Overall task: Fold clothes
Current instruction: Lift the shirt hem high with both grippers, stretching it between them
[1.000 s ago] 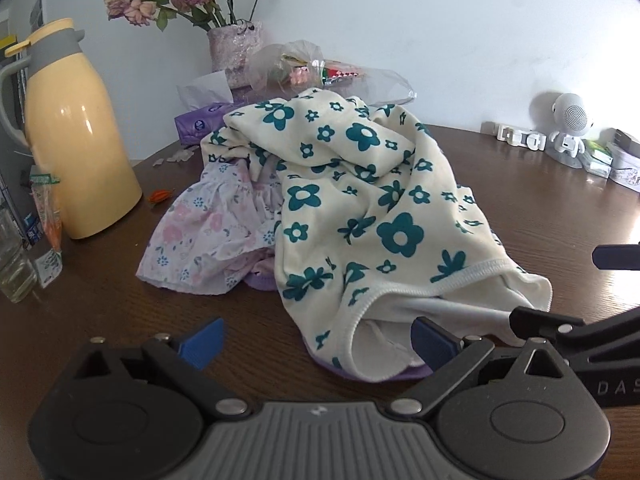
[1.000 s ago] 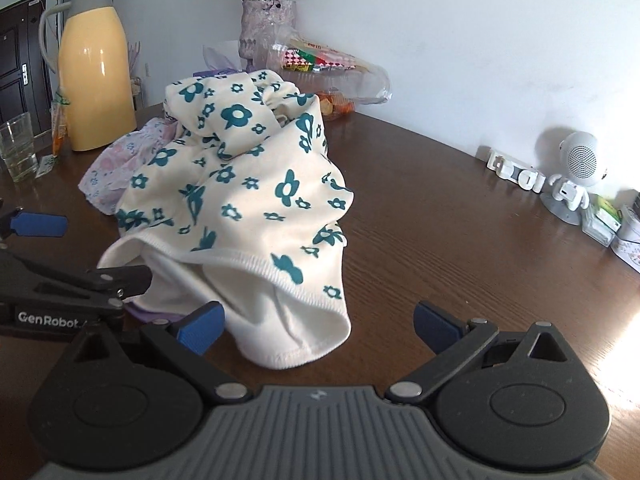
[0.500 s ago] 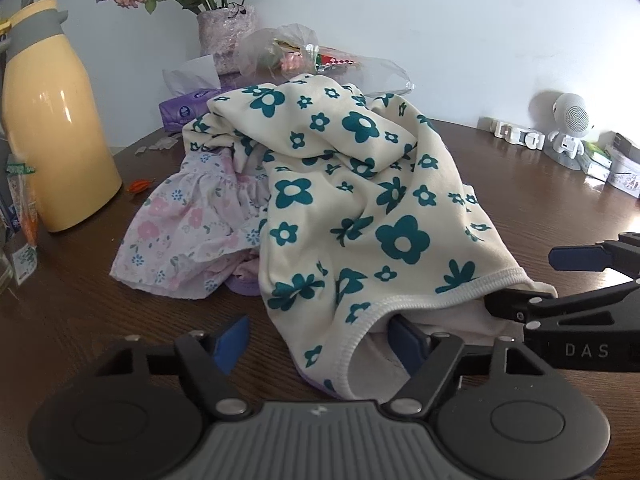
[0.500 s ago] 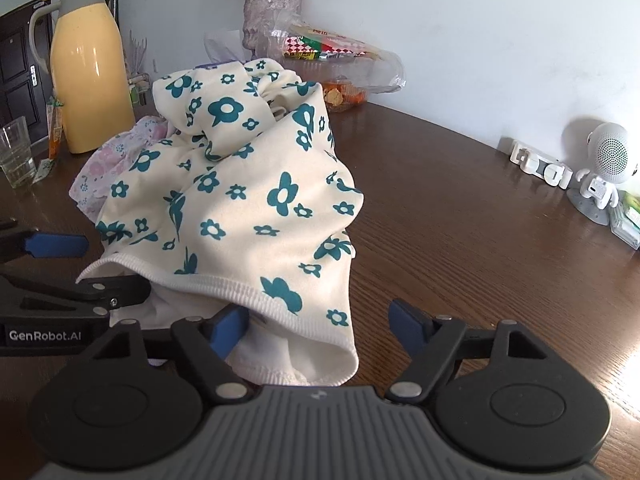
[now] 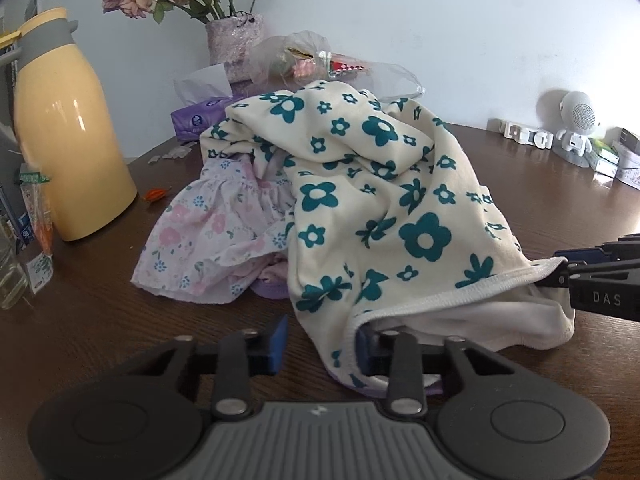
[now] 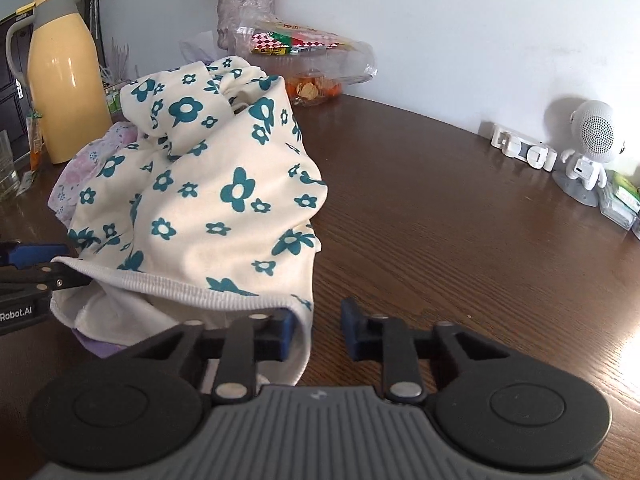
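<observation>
Dark wood grain runs across the surface [image 5: 540, 184], with a white wall behind it. At far left stands a yellow thermos [image 5: 60, 132]; just right of it a pink floral garment [image 5: 208, 236] lies crumpled, partly under the cream garment with teal flowers [image 5: 384, 208], heaped mid-surface. The left claw [image 5: 320, 346] sits low at the heap's near edge, its fingers partly spread around the ribbed hem: the right pad is tucked under the cloth, the left pad is bare, not clenched. The right claw [image 6: 316, 330] reaches in level from the right, also parted, its left pad inside the hem's corner and its right pad over bare wood. Farther right, a small white robot figure [image 6: 588, 148] stands by the wall.
</observation>
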Available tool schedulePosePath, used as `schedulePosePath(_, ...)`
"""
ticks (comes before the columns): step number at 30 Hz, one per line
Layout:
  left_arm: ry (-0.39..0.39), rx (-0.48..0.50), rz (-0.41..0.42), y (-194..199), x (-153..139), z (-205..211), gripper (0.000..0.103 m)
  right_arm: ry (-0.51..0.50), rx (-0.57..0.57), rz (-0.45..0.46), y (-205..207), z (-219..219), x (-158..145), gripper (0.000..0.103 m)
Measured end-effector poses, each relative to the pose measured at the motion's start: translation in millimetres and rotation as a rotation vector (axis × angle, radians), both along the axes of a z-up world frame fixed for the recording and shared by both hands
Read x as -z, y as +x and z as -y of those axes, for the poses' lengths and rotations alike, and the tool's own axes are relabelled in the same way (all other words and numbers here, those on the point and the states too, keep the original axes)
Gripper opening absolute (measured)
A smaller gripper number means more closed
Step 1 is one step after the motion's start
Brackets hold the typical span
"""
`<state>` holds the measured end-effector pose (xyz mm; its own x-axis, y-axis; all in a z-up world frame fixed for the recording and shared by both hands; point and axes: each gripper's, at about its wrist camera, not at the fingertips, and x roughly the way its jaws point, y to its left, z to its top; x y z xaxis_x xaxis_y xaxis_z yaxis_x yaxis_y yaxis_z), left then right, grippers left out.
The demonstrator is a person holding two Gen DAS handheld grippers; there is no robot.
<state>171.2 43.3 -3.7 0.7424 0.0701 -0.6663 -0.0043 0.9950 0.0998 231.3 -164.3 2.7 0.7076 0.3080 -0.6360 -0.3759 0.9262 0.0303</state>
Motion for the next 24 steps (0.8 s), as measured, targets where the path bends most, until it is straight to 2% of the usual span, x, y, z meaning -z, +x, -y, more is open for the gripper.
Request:
schedulePosePath(1,0.000,0.007,0.000,-0.2,-0.9,0.5,0.016,0.002,-0.001,0.001,0.9,0.1,-1.9,0.008)
schedulePosePath(3,0.008,0.021,0.008,-1.2,-3.7,1.3,0.011,0.007,-0.003,0.002,2.6,0.3,-5.7,0.003)
schedulePosePath(6,0.035,0.035,0.033,-0.9,-15.0,1.0,0.004,0.014,-0.007,0.004,5.2,0.6,-11.5,0.002)
schedulePosePath(8,0.046,0.042,0.061,2.0,-29.2,-1.3,0.004,0.019,-0.009,0.008,6.9,1.0,-16.7,0.001)
schedulePosePath(10,0.018,0.045,0.097,6.4,-49.1,-8.1,0.004,0.043,-0.002,0.049,7.6,3.2,-43.9,0.001)
schedulePosePath(12,0.021,0.034,0.136,13.1,-76.7,-12.8,0.003,0.068,0.005,0.091,8.4,5.4,-71.1,0.001)
schedulePosePath(14,0.052,0.034,0.208,14.9,-110.5,-13.6,0.002,0.092,0.012,0.133,8.9,7.7,-98.9,0.001)
schedulePosePath(17,0.106,0.030,0.306,10.5,-169.1,-7.6,0.002,0.121,0.019,0.228,1.9,10.6,-157.3,0.001)
schedulePosePath(21,0.162,0.015,0.460,-15.1,-251.9,0.8,0.002,0.151,0.027,0.371,-27.4,14.0,-235.7,0.001)
schedulePosePath(24,0.177,0.010,0.578,-52.2,-309.1,5.4,0.002,0.176,0.029,0.494,-65.6,21.3,-294.7,0.001)
